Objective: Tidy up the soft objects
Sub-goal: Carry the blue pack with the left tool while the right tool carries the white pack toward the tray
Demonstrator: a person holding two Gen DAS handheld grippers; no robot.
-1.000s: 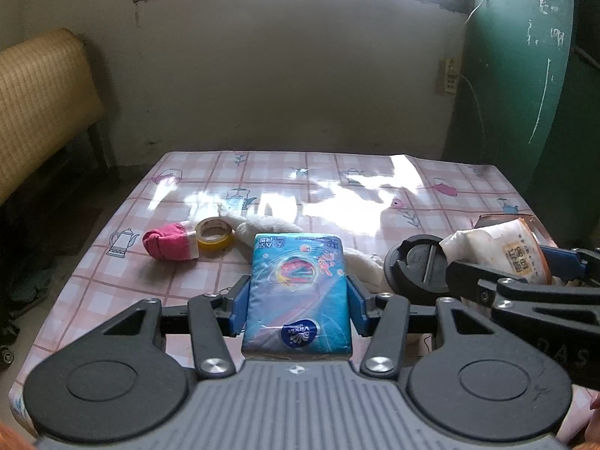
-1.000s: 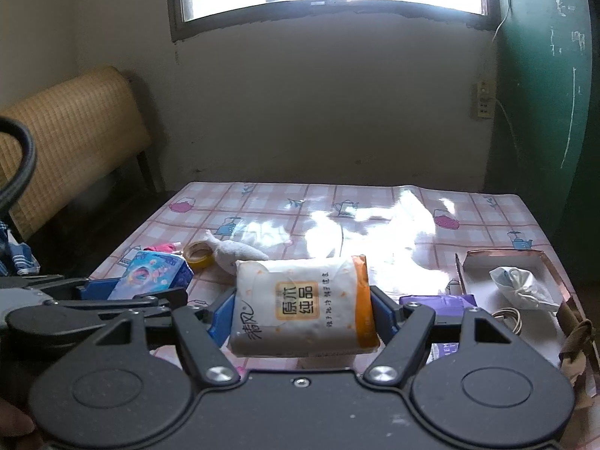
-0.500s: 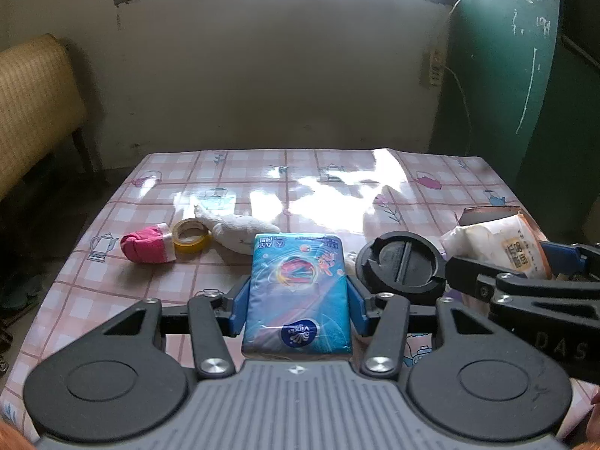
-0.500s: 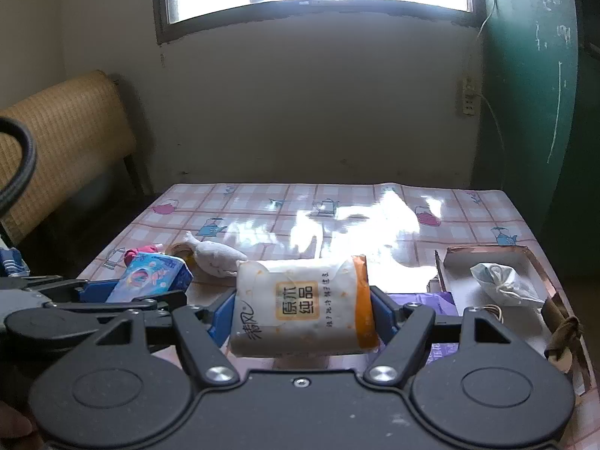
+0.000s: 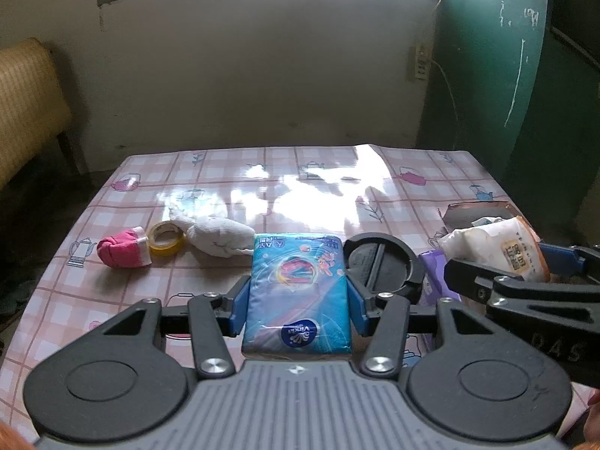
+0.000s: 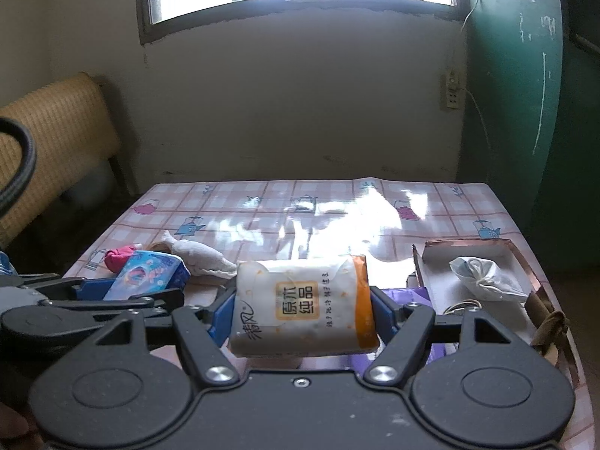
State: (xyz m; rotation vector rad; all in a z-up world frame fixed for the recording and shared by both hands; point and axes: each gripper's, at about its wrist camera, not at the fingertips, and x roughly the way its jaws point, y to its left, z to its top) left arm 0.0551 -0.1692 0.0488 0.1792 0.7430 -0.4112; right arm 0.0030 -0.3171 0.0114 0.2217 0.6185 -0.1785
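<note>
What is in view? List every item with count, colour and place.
blue tissue pack: 1, blue, in left gripper
white tissue pack: 1, white and orange, in right gripper
sock: 1, pink, table's left side
tape: 1, yellow, right of sock
cloth: 1, white, right of tape
purple pack: 1, purple, left of box
box: 1, brown rim, table's right side
pouch: 1, white, in box
table: 1, pink check
left gripper: 1, black, blue pads
right gripper: 1, black, blue pads
</note>
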